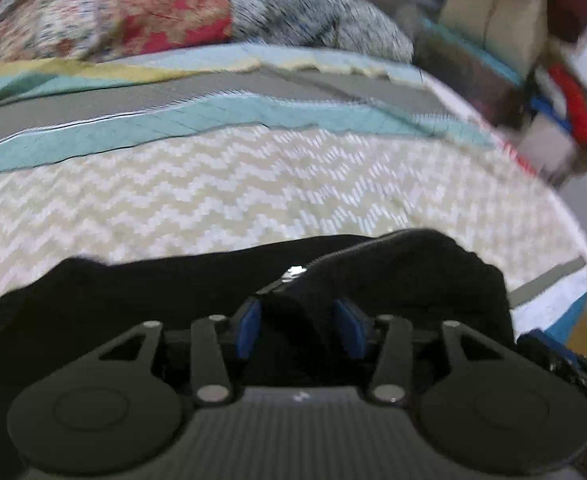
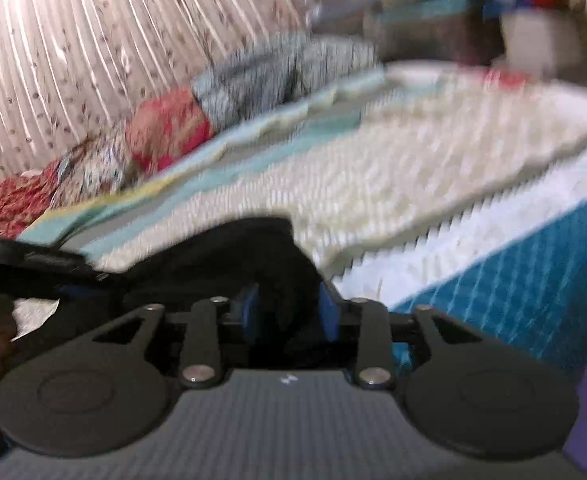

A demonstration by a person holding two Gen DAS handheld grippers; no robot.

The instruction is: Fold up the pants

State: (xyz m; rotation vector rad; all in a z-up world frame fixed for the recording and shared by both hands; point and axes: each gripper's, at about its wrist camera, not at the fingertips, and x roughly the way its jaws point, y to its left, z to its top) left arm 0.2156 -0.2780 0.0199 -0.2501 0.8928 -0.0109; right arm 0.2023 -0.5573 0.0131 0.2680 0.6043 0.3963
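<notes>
Here the black pants [image 1: 173, 292] lie bunched on the bed [image 1: 213, 192], near its edge. The left claw [image 1: 299, 330] pinches a fold of them; the right claw [image 2: 289, 316] also grips black cloth.

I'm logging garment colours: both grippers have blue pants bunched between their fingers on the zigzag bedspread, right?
Not quite: the pants are black; only the finger pads are blue. The left wrist view shows it. Left gripper, right gripper and zigzag bedspread are as you said.
</notes>
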